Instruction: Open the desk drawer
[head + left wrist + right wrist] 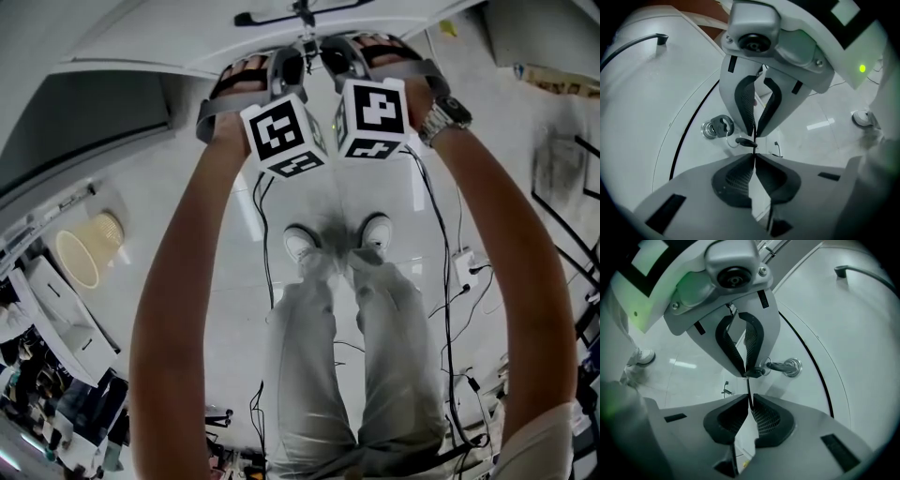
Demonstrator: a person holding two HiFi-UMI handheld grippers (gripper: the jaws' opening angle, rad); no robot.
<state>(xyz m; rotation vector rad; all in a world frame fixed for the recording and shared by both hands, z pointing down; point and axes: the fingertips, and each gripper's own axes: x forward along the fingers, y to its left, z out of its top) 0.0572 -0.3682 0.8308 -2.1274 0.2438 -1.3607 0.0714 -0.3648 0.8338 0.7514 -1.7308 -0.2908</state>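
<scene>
The white drawer front [642, 93] carries a dark bar handle [637, 42] [862, 270], which sits at the top of the head view [300, 14]. Below the handle is a round lock [708, 129] [793, 366] with a key in it, and a second dark key [743, 140] hangs from its ring. My left gripper [753, 158] [292, 67] and right gripper [750, 401] [330, 58] face each other tip to tip in front of the lock. Both are shut. The hanging key lies right at the tips. I cannot tell whether either gripper touches it.
A pale round bin [89, 248] stands on the floor at the left. A power strip [466, 267] and several cables lie at the right. The person's shoes [302, 242] are just below the grippers. Cluttered furniture lines the left and right edges.
</scene>
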